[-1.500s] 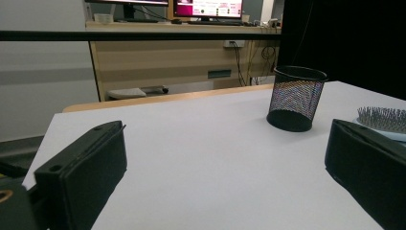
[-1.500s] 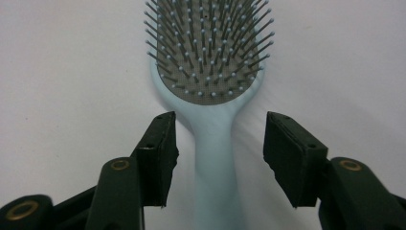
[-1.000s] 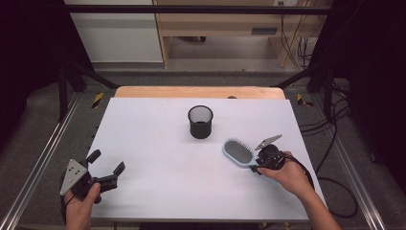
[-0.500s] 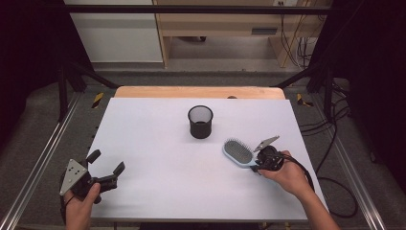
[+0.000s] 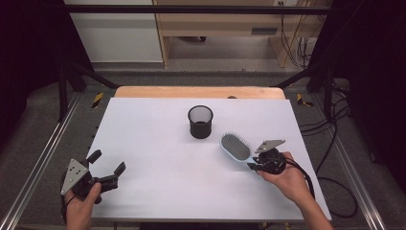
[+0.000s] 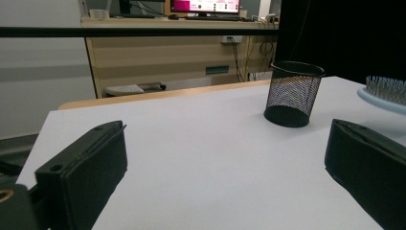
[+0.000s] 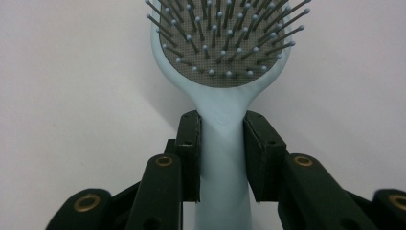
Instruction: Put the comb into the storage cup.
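Right gripper (image 7: pixel 221 158) jaws clamping hairbrush (image 7: pixel 225 72) handle, bristles up, table (image 5: pixel 158 158)

White table (image 5: pixel 158 158) — black mesh cup (image 5: pixel 200 121), pale-blue hairbrush (image 5: pixel 235 146) on it

Hairbrush (image 5: pixel 235 146) lies on the table (image 5: pixel 158 143), right of the cup (image 5: pixel 200 121).

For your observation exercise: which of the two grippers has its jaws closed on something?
The right gripper: its jaws clamp the light blue hairbrush by its handle. The left gripper stands open, holding nothing.
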A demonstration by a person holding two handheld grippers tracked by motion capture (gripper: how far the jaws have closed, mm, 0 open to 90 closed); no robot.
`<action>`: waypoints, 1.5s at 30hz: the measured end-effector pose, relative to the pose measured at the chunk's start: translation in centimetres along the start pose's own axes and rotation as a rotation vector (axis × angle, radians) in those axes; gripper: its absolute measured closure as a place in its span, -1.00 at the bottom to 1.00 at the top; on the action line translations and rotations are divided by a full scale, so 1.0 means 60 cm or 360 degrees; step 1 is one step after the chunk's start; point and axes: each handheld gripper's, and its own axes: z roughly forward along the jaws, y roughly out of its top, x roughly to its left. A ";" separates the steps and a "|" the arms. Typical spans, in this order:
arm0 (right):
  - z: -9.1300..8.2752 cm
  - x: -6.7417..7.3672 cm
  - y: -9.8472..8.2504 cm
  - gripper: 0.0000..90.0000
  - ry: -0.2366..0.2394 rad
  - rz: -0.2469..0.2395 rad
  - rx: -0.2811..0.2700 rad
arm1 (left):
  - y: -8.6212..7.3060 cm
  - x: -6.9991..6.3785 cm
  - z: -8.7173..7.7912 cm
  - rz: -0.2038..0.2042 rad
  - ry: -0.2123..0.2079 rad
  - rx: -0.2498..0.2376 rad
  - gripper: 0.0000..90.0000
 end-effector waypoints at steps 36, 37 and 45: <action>0.032 0.075 0.056 0.54 -0.0015 0.0193 -0.0854 | 0.146 -0.134 0.143 -0.0086 -0.0326 0.0004 -0.97; 0.033 0.078 0.057 0.54 -0.0011 0.0198 -0.0860 | 0.149 -0.139 0.148 -0.0100 -0.0340 -0.0003 -0.97; 0.042 0.093 0.063 0.54 0.0020 0.0203 -0.0878 | 0.160 -0.169 0.171 -0.0094 -0.0379 0.0001 -0.96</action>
